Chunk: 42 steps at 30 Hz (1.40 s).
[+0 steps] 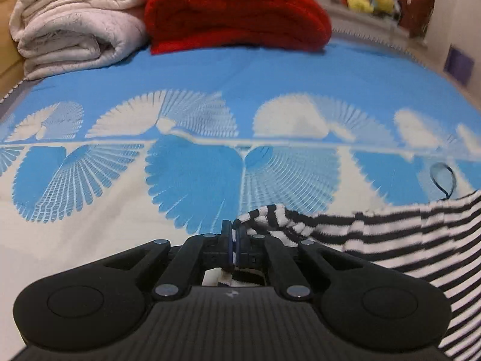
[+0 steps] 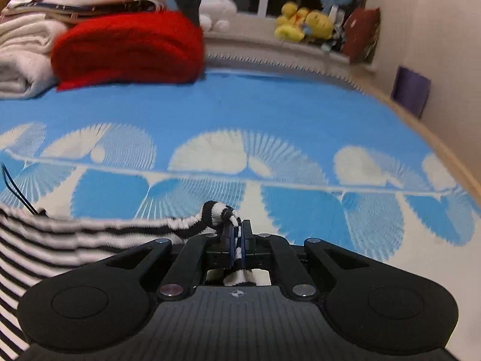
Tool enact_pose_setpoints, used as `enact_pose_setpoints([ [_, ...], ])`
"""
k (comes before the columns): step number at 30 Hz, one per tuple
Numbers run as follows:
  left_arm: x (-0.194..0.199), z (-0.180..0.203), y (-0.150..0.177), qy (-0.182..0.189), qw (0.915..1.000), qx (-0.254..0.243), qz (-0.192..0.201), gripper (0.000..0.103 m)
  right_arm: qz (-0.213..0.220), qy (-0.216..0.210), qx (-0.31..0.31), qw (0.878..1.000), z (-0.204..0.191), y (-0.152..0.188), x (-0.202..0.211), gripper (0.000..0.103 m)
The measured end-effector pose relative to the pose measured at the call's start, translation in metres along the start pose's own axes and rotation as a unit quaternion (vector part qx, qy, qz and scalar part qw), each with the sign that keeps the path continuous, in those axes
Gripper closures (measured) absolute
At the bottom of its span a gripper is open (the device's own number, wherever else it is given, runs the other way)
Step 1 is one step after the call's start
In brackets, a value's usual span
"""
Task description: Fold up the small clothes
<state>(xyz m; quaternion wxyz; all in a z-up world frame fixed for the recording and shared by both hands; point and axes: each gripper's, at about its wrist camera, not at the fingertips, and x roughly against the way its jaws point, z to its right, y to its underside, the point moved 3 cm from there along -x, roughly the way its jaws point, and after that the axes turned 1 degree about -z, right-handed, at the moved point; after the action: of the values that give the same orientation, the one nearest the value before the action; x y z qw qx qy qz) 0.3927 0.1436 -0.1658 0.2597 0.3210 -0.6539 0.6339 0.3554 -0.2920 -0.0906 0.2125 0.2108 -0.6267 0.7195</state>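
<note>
Blue-and-white bedspread (image 1: pixel 210 72) lies flat. Both tongs, left (image 1: pixel 234 234) and right (image 2: pixel 237 234), clench the striped garment (image 1: pixel 390 240) nearer than the red blanket (image 1: pixel 237 15) (keep the edge taut, level).

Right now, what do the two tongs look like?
Both match. The left tongs and right tongs are matte black, with four linkage bars on silver rivets, round discs at the sides, a ribbed body with a small white mark, and blue-edged pads at the fingertips.
</note>
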Motion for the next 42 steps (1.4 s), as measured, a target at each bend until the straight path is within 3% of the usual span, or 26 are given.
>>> enact_pose_setpoints([
  [3, -0.028, 0.01, 0.021, -0.01, 0.9956, -0.037, -0.086, 0.098, -0.091, 0.005, 0.076, 0.993, -0.021, 0.022, -0.031, 0.098],
  [4, -0.025, 0.016, 0.024, -0.018, 0.9951, -0.062, -0.075, 0.098, -0.123, 0.02, 0.106, 0.987, -0.027, 0.033, -0.039, 0.098],
  [6, -0.016, 0.025, 0.022, -0.026, 0.9908, -0.108, -0.078, 0.093, -0.13, 0.029, 0.121, 0.984, -0.029, 0.036, -0.037, 0.094],
  [8, -0.001, 0.017, 0.018, -0.015, 0.9922, -0.092, -0.083, 0.078, -0.123, 0.019, 0.086, 0.989, -0.019, 0.026, -0.022, 0.09],
  [10, 0.016, -0.001, 0.017, 0.0, 0.9937, -0.064, -0.092, 0.07, -0.112, 0.004, 0.039, 0.993, -0.003, 0.018, -0.004, 0.081],
  [11, 0.027, -0.012, 0.016, 0.001, 0.9933, -0.05, -0.104, 0.069, -0.112, -0.002, 0.023, 0.993, 0.003, 0.017, 0.007, 0.076],
  [14, 0.069, -0.049, 0.019, 0.013, 0.9925, 0.005, -0.121, 0.069, -0.113, -0.02, -0.022, 0.993, 0.031, 0.017, 0.05, 0.074],
  [19, 0.135, -0.082, 0.062, 0.104, 0.9863, 0.069, -0.108, 0.063, -0.122, -0.078, -0.083, 0.986, 0.059, 0.053, 0.118, 0.065],
  [22, 0.138, -0.089, 0.107, 0.11, 0.9824, 0.091, -0.12, 0.063, -0.149, -0.097, -0.124, 0.976, 0.068, 0.09, 0.131, 0.065],
  [24, 0.128, -0.086, 0.13, 0.12, 0.972, 0.099, -0.176, 0.065, -0.182, -0.096, -0.141, 0.968, 0.073, 0.108, 0.132, 0.065],
  [27, 0.127, -0.086, 0.134, 0.132, 0.9745, 0.073, -0.166, 0.062, -0.166, -0.094, -0.136, 0.972, 0.073, 0.115, 0.145, 0.065],
  [30, 0.11, -0.09, 0.146, 0.125, 0.966, 0.078, -0.213, 0.062, -0.198, -0.105, -0.13, 0.966, 0.072, 0.128, 0.142, 0.065],
  [36, 0.108, -0.082, 0.148, 0.15, 0.9606, 0.074, -0.222, 0.062, -0.228, -0.102, -0.109, 0.962, 0.061, 0.143, 0.139, 0.065],
  [39, 0.108, -0.08, 0.15, 0.155, 0.9598, 0.066, -0.224, 0.065, -0.233, -0.1, -0.091, 0.963, 0.056, 0.146, 0.137, 0.065],
  [40, 0.103, -0.077, 0.15, 0.158, 0.9593, 0.064, -0.225, 0.076, -0.233, -0.1, -0.087, 0.963, 0.055, 0.147, 0.136, 0.065],
  [41, 0.102, -0.074, 0.15, 0.159, 0.9593, 0.06, -0.225, 0.096, -0.233, -0.1, -0.083, 0.964, 0.055, 0.147, 0.135, 0.065],
  [42, 0.1, -0.073, 0.151, 0.157, 0.9602, 0.056, -0.224, 0.102, -0.233, -0.103, -0.078, 0.964, 0.055, 0.148, 0.135, 0.066],
])
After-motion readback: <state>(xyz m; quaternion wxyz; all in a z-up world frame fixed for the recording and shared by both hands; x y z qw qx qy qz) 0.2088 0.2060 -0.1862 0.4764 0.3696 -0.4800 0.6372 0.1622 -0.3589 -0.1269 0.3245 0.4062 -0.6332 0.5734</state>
